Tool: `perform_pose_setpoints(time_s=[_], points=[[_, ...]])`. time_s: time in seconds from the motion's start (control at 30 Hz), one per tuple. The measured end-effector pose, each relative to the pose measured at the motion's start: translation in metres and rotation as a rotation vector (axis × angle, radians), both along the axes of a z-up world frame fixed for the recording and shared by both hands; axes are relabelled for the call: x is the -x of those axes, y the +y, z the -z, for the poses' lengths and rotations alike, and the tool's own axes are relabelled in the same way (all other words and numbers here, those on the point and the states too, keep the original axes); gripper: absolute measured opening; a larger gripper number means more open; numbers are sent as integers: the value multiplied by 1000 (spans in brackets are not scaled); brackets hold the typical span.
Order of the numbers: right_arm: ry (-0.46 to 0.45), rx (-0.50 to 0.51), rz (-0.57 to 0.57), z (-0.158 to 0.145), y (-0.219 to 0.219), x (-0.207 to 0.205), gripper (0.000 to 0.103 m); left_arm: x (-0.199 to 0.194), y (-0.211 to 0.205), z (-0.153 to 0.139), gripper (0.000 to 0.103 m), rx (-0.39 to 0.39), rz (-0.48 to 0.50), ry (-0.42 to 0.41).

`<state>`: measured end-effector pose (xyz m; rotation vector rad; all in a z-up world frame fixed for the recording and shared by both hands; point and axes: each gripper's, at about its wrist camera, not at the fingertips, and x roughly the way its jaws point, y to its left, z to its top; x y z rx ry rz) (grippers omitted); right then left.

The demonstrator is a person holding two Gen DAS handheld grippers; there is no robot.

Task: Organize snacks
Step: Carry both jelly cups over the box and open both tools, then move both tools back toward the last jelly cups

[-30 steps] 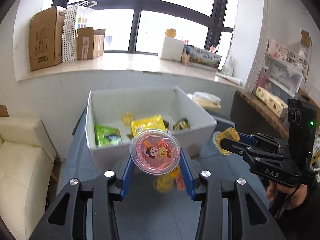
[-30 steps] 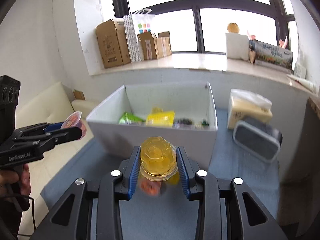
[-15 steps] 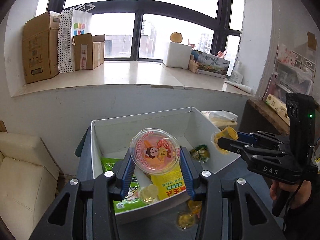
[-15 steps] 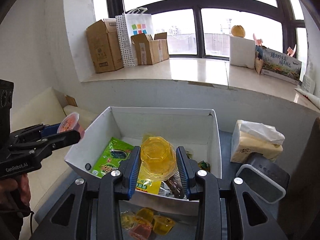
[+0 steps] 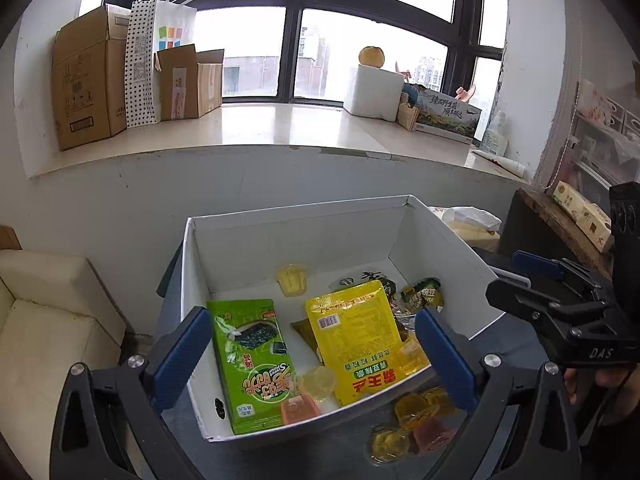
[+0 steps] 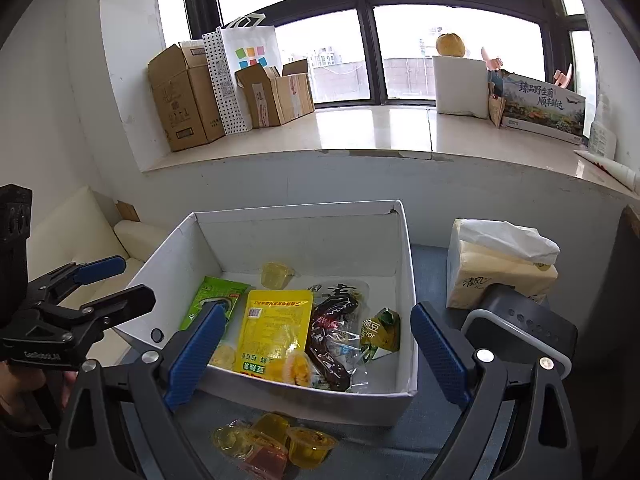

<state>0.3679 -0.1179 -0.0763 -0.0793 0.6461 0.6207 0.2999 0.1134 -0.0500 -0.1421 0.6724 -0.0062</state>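
A white cardboard box (image 5: 304,216) (image 6: 405,264) holds snacks: a green seaweed pack (image 5: 250,364), a yellow pouch (image 5: 358,340) (image 6: 274,326), a dark sausage pack (image 6: 334,340), a small pea packet (image 6: 380,332) and jelly cups (image 5: 293,279) (image 5: 298,408) (image 6: 298,368). My left gripper (image 5: 312,356) is open and empty above the box's near edge. My right gripper (image 6: 316,354) is open and empty over the box. Several jelly cups (image 5: 412,424) (image 6: 272,440) lie on the blue-grey table in front of the box.
A tissue pack (image 6: 500,264) and a dark grey speaker (image 6: 520,332) stand right of the box. A cream sofa (image 5: 48,320) is at the left. Cardboard boxes (image 6: 188,96) and a paper bag sit on the window sill.
Both grippers opened and dropped their jelly cups: the pink one and the yellow one now lie in the box. Both grippers rose and came in over the box.
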Motion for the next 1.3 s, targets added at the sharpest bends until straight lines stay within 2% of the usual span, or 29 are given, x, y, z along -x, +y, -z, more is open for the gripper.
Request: perform_pose_setpoints(time_s=[0.13, 0.2, 0.23, 0.4, 0.57, 0.7, 0.87, 1.0, 1.17, 1.3], points=[[-4, 9, -1, -1, -4, 13, 97, 7, 2, -4, 103, -5, -17, -5], [0, -1, 1, -1, -8, 22, 98, 14, 4, -7, 103, 22, -21, -8], [2, -2, 5, -1, -10, 28, 103, 20, 4, -8, 103, 35, -21, -9], [-6, -7, 21, 2, -29, 65, 103, 59, -8, -7, 103, 45, -17, -19], [49, -64, 32, 13, -60, 104, 103, 107, -26, 2, 103, 59, 5, -18], [67, -56, 45, 27, -76, 135, 103, 145, -38, 15, 103, 79, -9, 12], [73, 5, 68, 52, -84, 163, 103, 182, -52, 31, 103, 67, -19, 29], [107, 26, 70, 72, -78, 165, 103, 199, -54, 40, 103, 68, -34, 45], [150, 67, 55, 97, -46, 150, 103, 214, -44, 47, 103, 77, -71, 56], [135, 96, 57, 104, -16, 131, 103, 227, -32, 52, 103, 91, -106, 56]])
